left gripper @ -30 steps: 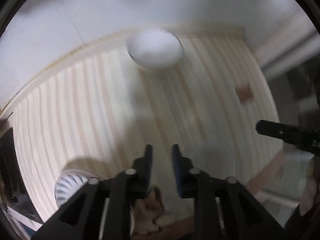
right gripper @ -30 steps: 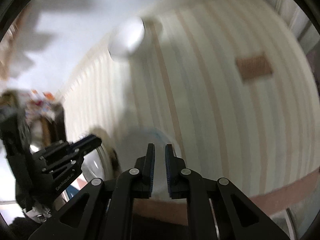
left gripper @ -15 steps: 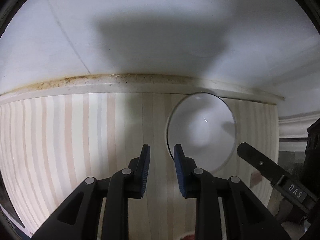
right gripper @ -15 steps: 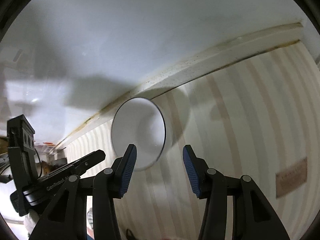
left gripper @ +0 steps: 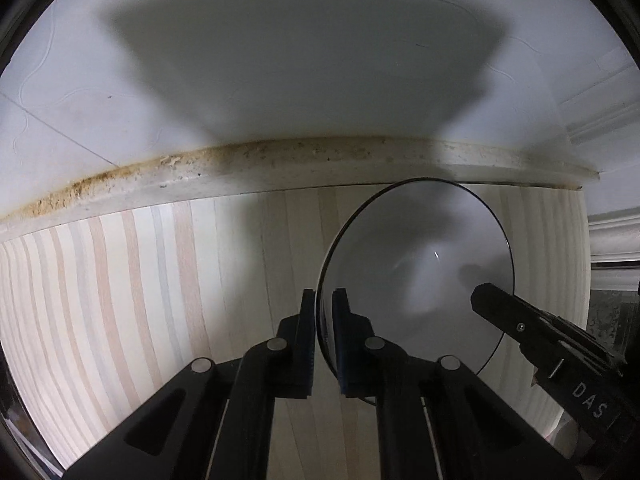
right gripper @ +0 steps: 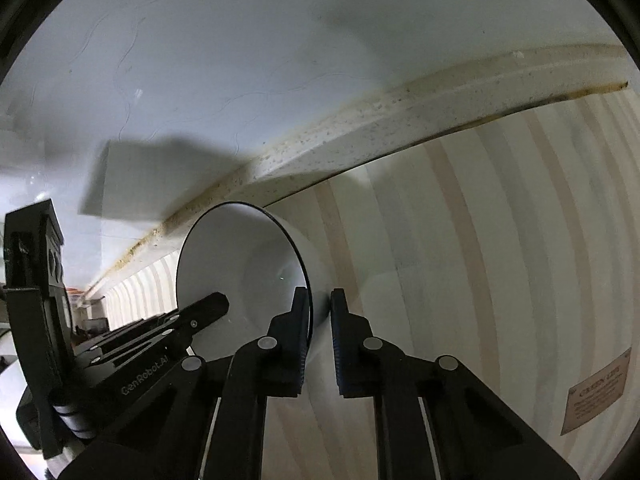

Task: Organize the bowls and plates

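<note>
A white bowl (left gripper: 416,276) with a thin dark rim stands on the striped mat (left gripper: 160,300) close to the wall. My left gripper (left gripper: 323,300) points steeply down, its jaws closing tight over the bowl's left rim, which passes between the blue pads. In the right wrist view the same bowl (right gripper: 240,264) is lower left of centre. My right gripper (right gripper: 319,300) clamps the opposite side, the bowl's wall caught between its pads. Each gripper shows in the other's view: the right one (left gripper: 492,300) over the bowl's far side, the left one (right gripper: 208,308) at the near rim.
A stained, pale ledge (left gripper: 280,164) runs along the back of the mat, with a white tiled wall (left gripper: 320,40) above it. A brown paper label (right gripper: 596,396) lies on the mat at the right. White moulding (left gripper: 612,232) borders the right side.
Both grippers came down and in toward the wall to the bowl. The right jaws spread wide, then closed on the rim. The left jaws narrowed onto the opposite rim.
</note>
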`<move>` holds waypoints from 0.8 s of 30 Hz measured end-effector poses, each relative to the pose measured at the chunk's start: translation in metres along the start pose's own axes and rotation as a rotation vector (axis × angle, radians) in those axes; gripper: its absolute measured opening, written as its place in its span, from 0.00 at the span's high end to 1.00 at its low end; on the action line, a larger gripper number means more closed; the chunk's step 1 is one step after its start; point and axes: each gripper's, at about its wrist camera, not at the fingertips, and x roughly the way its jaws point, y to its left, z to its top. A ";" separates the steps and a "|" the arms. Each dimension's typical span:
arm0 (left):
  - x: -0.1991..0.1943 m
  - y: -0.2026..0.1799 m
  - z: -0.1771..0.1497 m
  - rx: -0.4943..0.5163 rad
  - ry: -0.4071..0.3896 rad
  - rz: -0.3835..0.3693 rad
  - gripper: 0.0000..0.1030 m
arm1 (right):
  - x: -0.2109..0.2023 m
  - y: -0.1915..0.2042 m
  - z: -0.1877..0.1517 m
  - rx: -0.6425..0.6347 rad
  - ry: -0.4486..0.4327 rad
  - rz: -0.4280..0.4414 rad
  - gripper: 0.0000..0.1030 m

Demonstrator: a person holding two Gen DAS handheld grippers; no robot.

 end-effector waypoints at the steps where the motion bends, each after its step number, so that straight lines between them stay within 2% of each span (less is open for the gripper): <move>1: 0.000 -0.004 0.000 0.001 -0.003 -0.001 0.94 | 0.000 0.001 -0.001 -0.004 0.001 -0.010 0.89; 11: -0.042 -0.010 -0.040 0.046 -0.054 -0.003 0.93 | -0.018 0.029 -0.025 -0.039 -0.018 -0.009 0.89; 24: -0.102 -0.017 -0.116 0.104 -0.131 -0.026 0.93 | -0.081 0.048 -0.121 -0.084 -0.062 0.003 0.89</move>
